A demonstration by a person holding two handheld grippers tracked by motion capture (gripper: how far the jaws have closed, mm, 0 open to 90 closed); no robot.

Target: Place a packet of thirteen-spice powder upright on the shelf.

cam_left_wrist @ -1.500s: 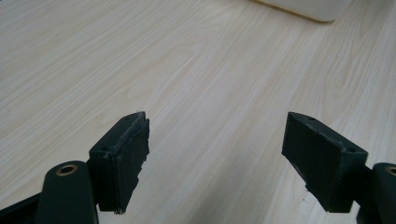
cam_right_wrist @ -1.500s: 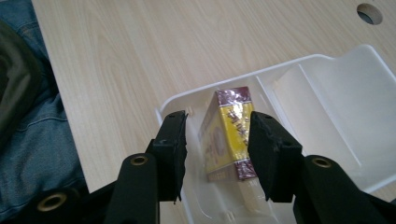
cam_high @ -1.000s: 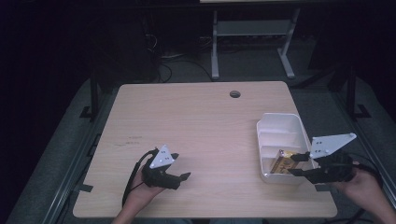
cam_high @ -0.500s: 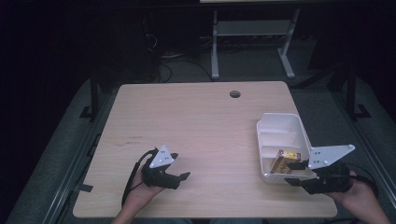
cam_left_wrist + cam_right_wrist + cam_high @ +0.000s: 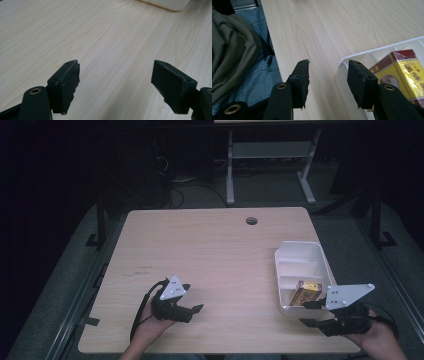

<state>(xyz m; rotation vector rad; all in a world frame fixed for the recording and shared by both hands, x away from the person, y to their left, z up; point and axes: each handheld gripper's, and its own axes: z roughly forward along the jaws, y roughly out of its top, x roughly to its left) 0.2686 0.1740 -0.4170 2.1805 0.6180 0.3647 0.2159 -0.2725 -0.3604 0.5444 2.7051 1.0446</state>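
Yellow box [image 5: 306, 292], glossy cardboard, in white plastic tray [image 5: 300, 251], wood-grain tabletop [image 5: 220, 250]

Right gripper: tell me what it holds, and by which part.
Nothing. The right gripper has just been opening, with only air between its jaws; the yellow box lies apart from it in the white tray.
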